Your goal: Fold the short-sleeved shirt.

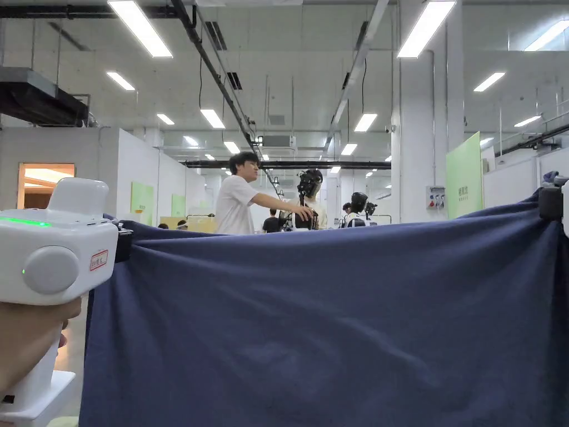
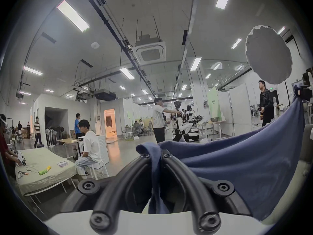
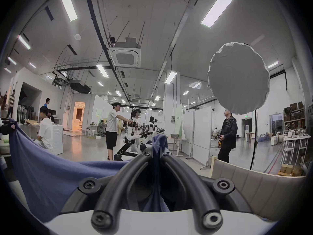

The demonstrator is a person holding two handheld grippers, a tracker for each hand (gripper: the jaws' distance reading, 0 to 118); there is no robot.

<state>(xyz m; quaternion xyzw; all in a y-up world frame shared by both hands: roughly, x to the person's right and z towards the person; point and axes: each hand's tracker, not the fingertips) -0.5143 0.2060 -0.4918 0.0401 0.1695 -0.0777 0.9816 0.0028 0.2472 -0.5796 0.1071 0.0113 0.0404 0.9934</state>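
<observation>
A navy blue shirt (image 1: pixel 333 322) hangs stretched like a curtain across the head view, its top edge taut between two raised grippers. My left gripper (image 1: pixel 123 244) holds the upper left corner; in the left gripper view its black jaws are shut on the shirt (image 2: pixel 237 162) at the gripper tip (image 2: pixel 156 155). My right gripper (image 1: pixel 551 203) pinches the upper right corner; in the right gripper view its jaws are shut at the gripper tip (image 3: pixel 156 153) on the shirt (image 3: pixel 50 170). The shirt's lower part runs out of view.
A person in a white shirt (image 1: pixel 239 194) stands behind the cloth handling a black robot (image 1: pixel 308 197). A table with a pale cover (image 2: pixel 39 167) and a seated person (image 2: pixel 89 143) lie to the left. A round light diffuser (image 3: pixel 238 79) and a beige chair back (image 3: pixel 254 182) stand to the right.
</observation>
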